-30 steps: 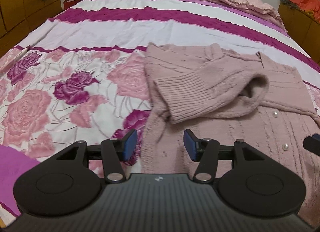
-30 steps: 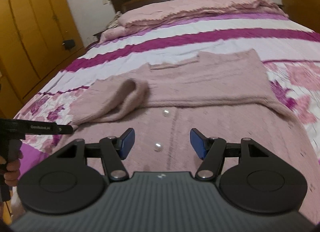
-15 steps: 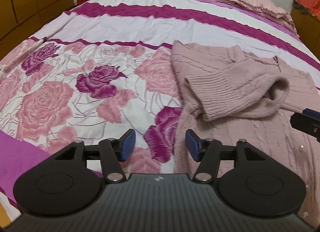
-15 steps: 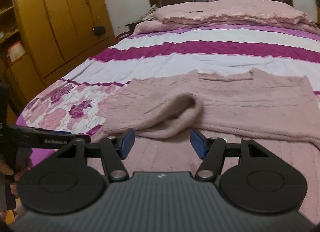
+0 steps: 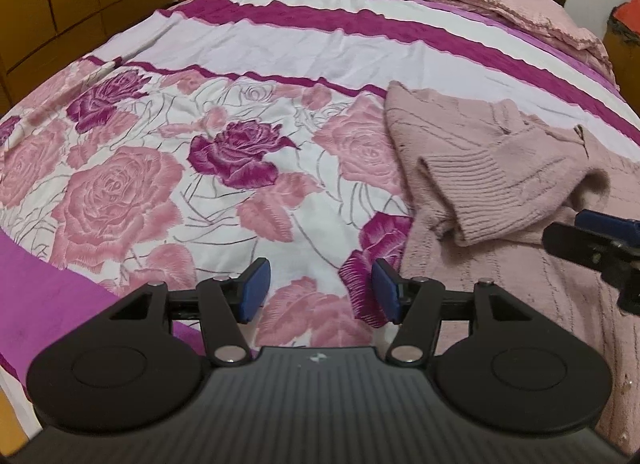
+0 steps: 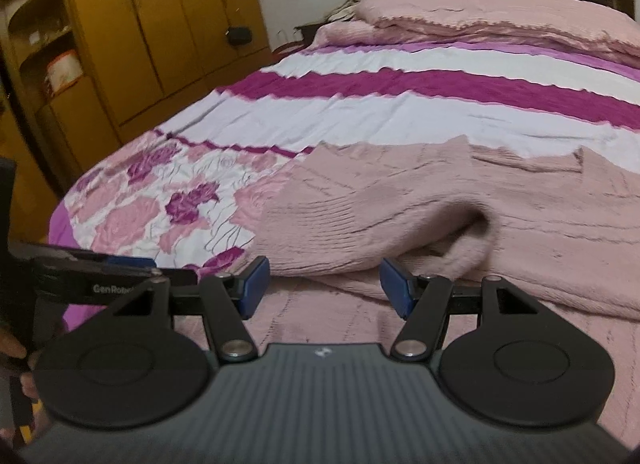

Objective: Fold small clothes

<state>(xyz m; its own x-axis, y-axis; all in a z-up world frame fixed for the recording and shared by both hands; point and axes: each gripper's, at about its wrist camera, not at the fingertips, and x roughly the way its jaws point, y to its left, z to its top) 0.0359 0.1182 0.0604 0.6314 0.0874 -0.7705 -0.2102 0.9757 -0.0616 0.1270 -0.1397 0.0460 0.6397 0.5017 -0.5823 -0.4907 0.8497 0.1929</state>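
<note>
Cardigan (image 6: 460,220) lying on bed (image 6: 400,112), sleeve folded across; both claws, left claw (image 5: 320,290) and right claw (image 6: 322,284), hovering half-open, empty. Next: pinching cardigan's near hem corners evenly.

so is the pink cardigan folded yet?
Partly: one sleeve lies folded across the cardigan, whose body is still spread flat.

Dusty-pink knit cardigan (image 5: 500,184) on magenta-striped, rose-patterned white bedspread (image 5: 240,64)

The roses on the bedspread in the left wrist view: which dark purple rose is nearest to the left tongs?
The dark purple rose beside the edge of the pink cardigan, just ahead of the left tongs. The other dark roses lie farther up the bed.
</note>
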